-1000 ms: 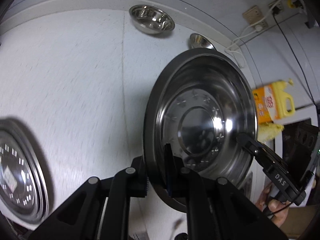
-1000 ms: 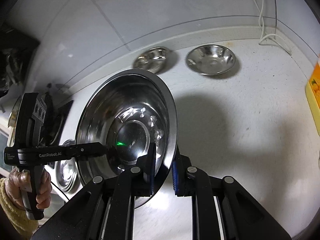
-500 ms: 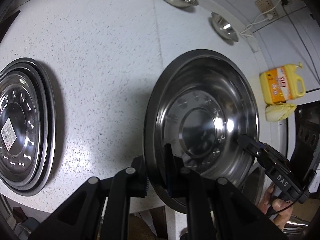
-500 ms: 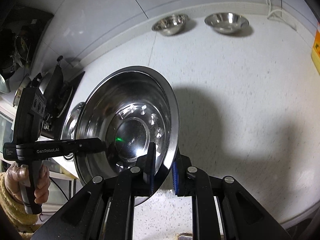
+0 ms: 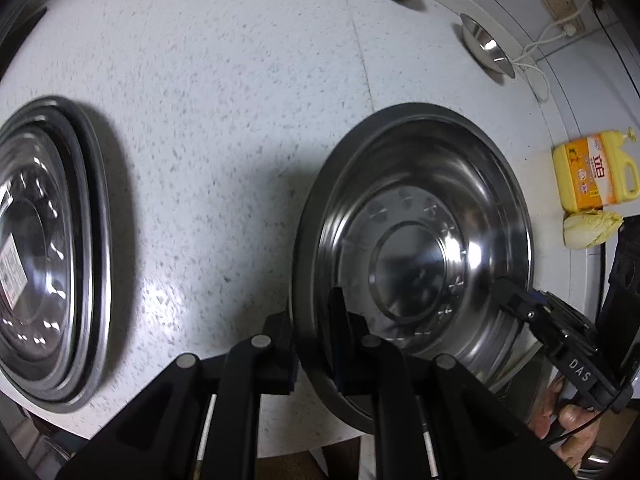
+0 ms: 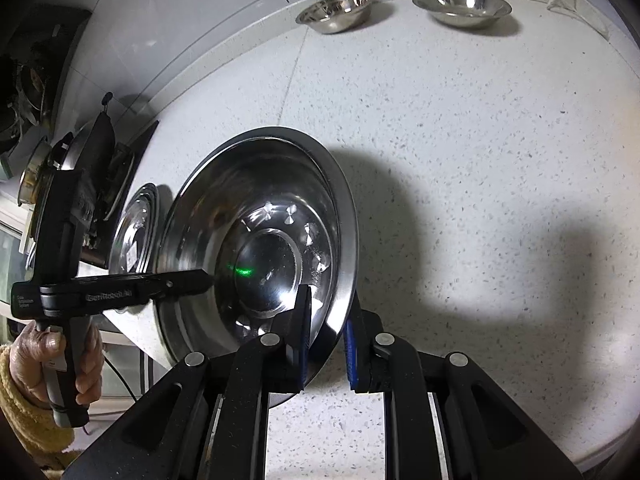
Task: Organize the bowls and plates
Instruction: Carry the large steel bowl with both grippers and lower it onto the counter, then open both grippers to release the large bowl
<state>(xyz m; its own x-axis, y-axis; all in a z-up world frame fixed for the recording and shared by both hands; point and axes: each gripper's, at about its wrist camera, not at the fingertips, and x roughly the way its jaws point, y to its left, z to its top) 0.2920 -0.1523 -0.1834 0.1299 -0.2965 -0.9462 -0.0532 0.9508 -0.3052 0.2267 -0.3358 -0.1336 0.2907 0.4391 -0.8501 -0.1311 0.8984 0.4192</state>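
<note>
Left wrist view: the left hand-held gripper [image 5: 312, 344] is clamped on the near rim of a shiny steel plate [image 5: 412, 256], carried above the speckled white desk [image 5: 224, 92], and a stack of like plates [image 5: 44, 248] lies off to its left, so I judge the next move is to carry it across and lower it squarely onto that stack. Right wrist view: the right hand-held gripper [image 6: 326, 344] pinches the opposite rim of the plate [image 6: 260, 248], with two small round steel bowls [image 6: 336, 8] far ahead by the wall.
</note>
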